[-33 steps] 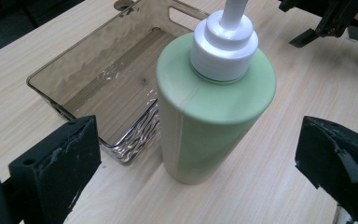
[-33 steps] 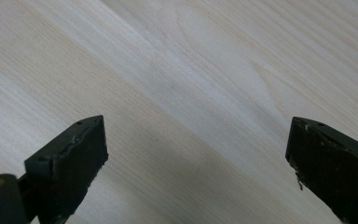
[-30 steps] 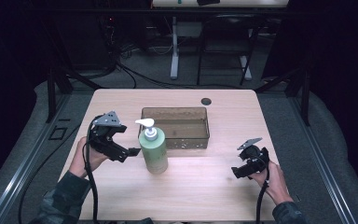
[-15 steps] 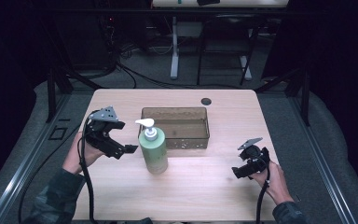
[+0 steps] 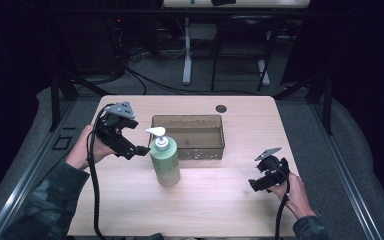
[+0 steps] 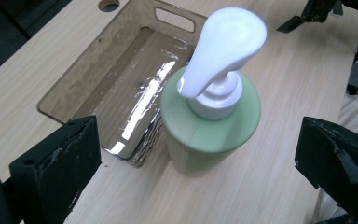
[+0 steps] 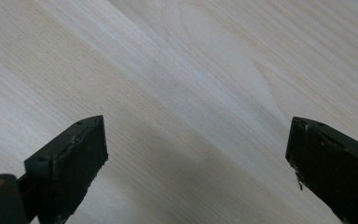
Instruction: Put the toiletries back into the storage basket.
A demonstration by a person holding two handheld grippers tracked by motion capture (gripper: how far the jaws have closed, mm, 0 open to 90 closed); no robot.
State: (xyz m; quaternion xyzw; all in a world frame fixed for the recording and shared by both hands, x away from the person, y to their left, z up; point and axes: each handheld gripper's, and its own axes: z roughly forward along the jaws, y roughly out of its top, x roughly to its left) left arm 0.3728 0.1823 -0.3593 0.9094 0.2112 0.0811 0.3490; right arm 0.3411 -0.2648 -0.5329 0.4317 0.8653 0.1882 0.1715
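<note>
Left gripper (image 6: pixel 196 163) poised beside bottle (image 5: pixel 164 161), jaws spread wide, likely to grasp it; right gripper (image 7: pixel 196 163) idle over table (image 5: pixel 215 200), jaws likewise parted.

Dim surroundings; tray (image 6: pixel 121 84) glare; pump perhaps blurred.

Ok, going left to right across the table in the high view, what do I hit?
Left gripper → green pump bottle → brown tray → right gripper.
</note>
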